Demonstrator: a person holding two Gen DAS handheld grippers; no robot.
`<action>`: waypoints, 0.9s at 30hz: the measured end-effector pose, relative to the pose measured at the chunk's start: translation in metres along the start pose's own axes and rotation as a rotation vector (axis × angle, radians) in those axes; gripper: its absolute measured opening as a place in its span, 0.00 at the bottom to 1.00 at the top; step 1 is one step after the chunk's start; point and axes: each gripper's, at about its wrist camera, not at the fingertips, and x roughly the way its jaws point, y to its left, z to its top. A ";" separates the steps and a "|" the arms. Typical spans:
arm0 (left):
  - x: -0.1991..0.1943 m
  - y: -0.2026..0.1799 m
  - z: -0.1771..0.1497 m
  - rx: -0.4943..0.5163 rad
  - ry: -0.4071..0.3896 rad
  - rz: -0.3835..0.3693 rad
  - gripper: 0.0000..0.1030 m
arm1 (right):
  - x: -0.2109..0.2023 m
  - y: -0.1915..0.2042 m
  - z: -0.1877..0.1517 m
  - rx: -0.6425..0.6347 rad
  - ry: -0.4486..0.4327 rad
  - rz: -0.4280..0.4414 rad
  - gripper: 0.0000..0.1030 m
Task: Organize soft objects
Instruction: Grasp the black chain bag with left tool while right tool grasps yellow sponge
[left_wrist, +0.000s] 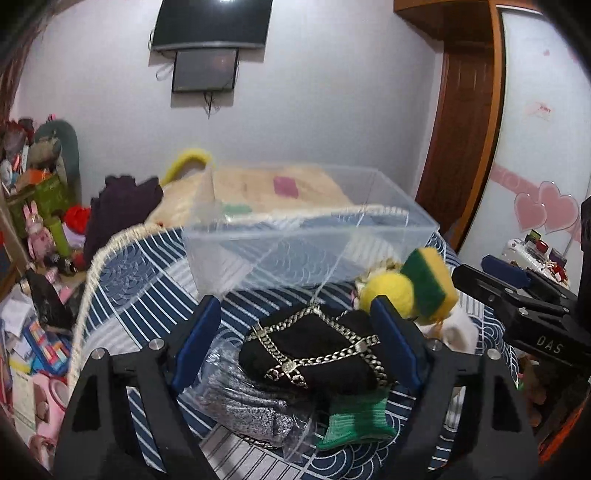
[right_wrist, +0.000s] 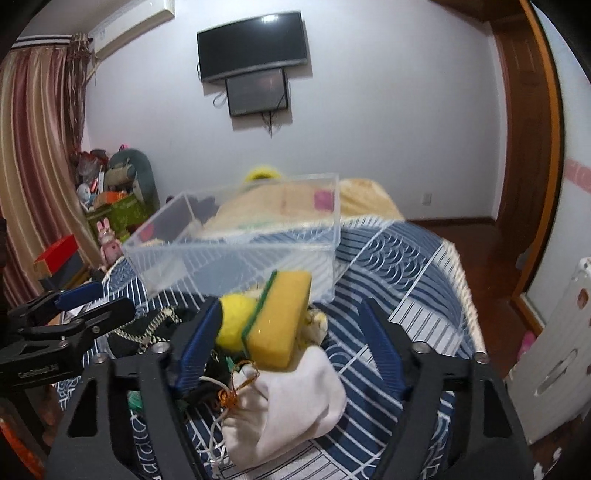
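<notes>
A clear plastic box (left_wrist: 310, 236) (right_wrist: 240, 247) stands on the blue patterned bedspread (left_wrist: 147, 288). In front of it lies a pile of soft things: a black item with a metal chain (left_wrist: 314, 350), a grey sparkly cloth (left_wrist: 251, 406), a green knit piece (left_wrist: 354, 417), a yellow fuzzy ball (left_wrist: 384, 291) (right_wrist: 236, 317), a yellow-green sponge (left_wrist: 428, 284) (right_wrist: 280, 321) and a white pouch (right_wrist: 288, 406). My left gripper (left_wrist: 299, 347) is open over the black item. My right gripper (right_wrist: 291, 350) (left_wrist: 506, 284) is open around the sponge, not touching it.
A beige blanket (left_wrist: 258, 192) with a pink item lies behind the box. Cluttered toys and boxes (left_wrist: 37, 206) fill the floor at left. A wooden door (left_wrist: 465, 129) and a white cabinet (right_wrist: 554, 350) stand at right. A TV (right_wrist: 251, 44) hangs on the wall.
</notes>
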 end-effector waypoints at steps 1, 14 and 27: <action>0.006 0.002 -0.002 -0.012 0.016 -0.007 0.80 | 0.002 0.000 -0.001 0.003 0.013 0.007 0.64; 0.042 -0.003 -0.026 -0.014 0.126 -0.050 0.77 | 0.022 -0.004 -0.008 0.021 0.102 0.040 0.30; 0.030 0.012 -0.026 -0.060 0.112 -0.084 0.26 | -0.001 -0.004 0.003 0.013 0.004 0.008 0.27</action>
